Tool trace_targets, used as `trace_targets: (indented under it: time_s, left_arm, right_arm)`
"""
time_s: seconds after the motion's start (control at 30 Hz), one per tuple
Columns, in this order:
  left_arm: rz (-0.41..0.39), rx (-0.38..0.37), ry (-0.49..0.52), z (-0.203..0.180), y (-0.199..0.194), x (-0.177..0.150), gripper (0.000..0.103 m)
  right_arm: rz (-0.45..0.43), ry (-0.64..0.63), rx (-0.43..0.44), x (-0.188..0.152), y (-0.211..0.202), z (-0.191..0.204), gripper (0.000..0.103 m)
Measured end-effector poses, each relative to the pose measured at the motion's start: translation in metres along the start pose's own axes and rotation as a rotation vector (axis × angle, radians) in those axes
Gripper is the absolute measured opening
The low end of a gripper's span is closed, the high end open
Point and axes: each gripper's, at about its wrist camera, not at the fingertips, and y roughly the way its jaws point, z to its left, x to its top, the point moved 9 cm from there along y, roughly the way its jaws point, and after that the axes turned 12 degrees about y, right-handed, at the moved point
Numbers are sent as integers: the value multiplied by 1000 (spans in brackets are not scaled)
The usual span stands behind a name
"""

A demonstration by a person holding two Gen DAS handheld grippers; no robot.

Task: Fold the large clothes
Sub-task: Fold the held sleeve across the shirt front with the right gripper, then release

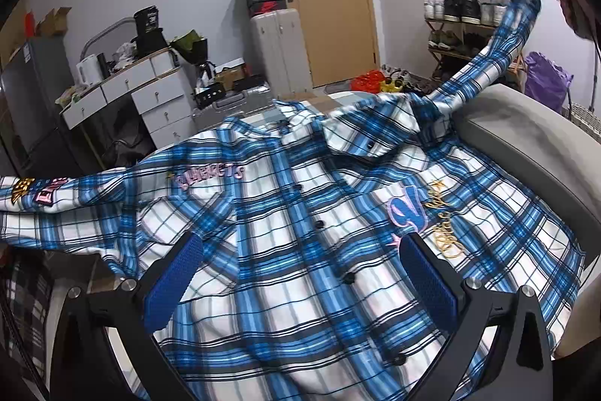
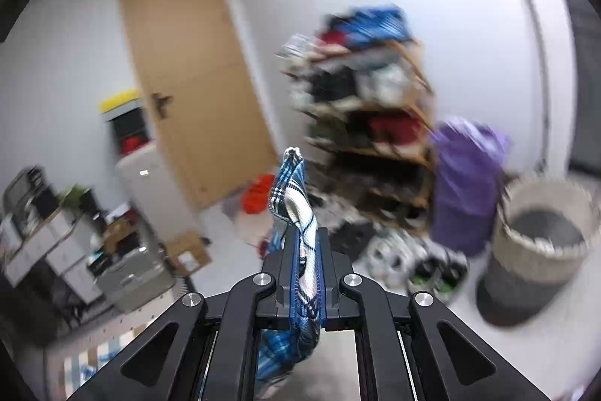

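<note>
Lying face up across a grey cushion (image 1: 526,153), the plaid shirt (image 1: 300,232) fills most of the left wrist view, its button placket running near to far up the middle and the collar at the far end. One sleeve trails off to the left over the edge; the other sleeve (image 1: 499,51) rises steeply from the far right shoulder up to the top right corner, pulled taut. That lifted sleeve is the thing the next move likely hinges on: its long axis runs from the shoulder up and rightward, away from the body of the shirt, so folding it means carrying the cuff back leftward across the chest. The right gripper (image 2: 305,250) is clamped tight on the cuff (image 2: 293,198), cloth pinched between its pads. The left gripper (image 1: 300,273) hangs above the near hem, jaws wide apart, gripping nothing.
</note>
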Motion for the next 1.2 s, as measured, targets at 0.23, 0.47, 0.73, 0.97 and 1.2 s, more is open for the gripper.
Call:
trace_targets:
  time_s: [0.23, 0.47, 0.73, 0.97, 1.2]
  left_arm:
    - [-32, -24, -130, 42, -19, -9, 102]
    - [-83, 22, -243, 100, -49, -29, 102]
    - [-104, 41, -350, 140, -63, -46, 102]
    - [-107, 19, -373, 144, -55, -41, 102]
    - [-111, 24, -331, 139, -55, -37, 102]
  right_arm:
    - [-24, -196, 242, -28, -64, 175, 7]
    - [149, -379, 546, -190, -115, 343, 7]
    - [547, -463, 700, -438, -108, 431, 7]
    - [848, -430, 737, -596, -95, 427, 8]
    - [1078, -472, 686, -655, -77, 392, 35]
